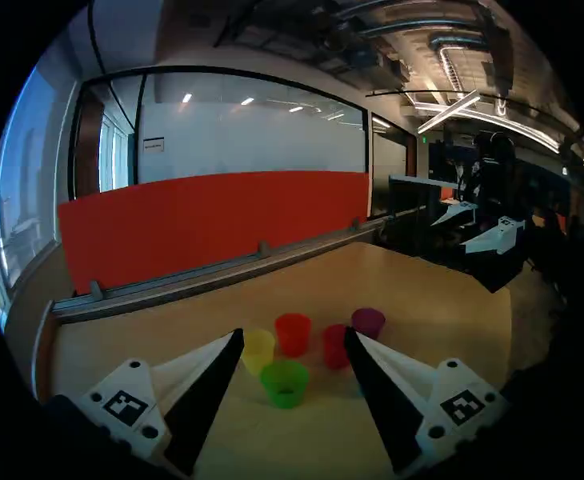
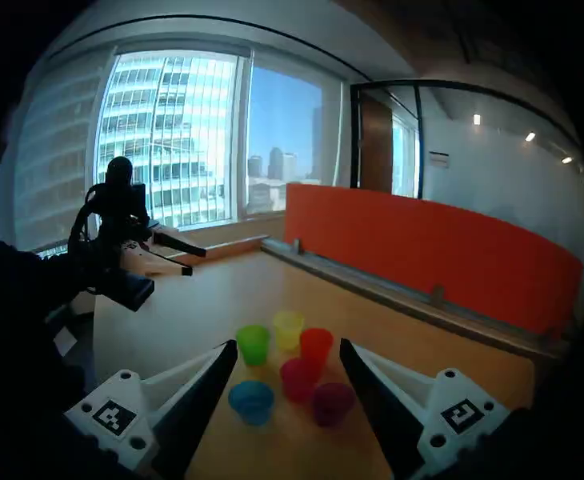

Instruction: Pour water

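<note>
Several small plastic cups stand clustered on the wooden table. The left gripper view has yellow, orange-red, green, pink-red and purple cups. My left gripper is open above the near side of the cluster, holding nothing. In the right gripper view the green, yellow, orange-red, pink-red, blue and purple cups lie ahead of my right gripper, which is open and empty.
An orange partition with a metal rail runs along the table's far edge. The other gripper hovers at the far right of the table. In the right gripper view the left gripper and a dark sleeve sit left, before windows.
</note>
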Available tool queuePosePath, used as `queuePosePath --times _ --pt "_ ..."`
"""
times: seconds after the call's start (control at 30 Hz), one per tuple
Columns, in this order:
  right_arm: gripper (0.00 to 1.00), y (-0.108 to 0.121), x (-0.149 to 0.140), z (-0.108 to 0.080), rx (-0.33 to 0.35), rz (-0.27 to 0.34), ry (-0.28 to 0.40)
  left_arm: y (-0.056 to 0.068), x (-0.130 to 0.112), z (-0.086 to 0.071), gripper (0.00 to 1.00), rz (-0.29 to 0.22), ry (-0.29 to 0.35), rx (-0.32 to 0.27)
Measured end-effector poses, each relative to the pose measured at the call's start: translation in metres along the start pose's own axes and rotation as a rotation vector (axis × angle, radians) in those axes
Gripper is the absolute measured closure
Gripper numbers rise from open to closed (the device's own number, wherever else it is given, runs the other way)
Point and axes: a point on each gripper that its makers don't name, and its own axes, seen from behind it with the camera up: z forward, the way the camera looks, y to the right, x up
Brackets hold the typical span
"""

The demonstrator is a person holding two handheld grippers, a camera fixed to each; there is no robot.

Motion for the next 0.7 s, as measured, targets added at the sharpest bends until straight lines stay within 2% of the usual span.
queuePosePath --times 0.47,0.7 --pt "0.01 -0.014 -0.032 0.012 0.034 -0.034 -0.069 0.002 -0.043 0.015 0.07 0.017 -0.067 -0.006" --pt "0.01 -0.016 -0.047 0.017 0.044 -0.045 -0.093 -0.003 -0.062 0.021 0.07 0.018 -0.091 0.005"
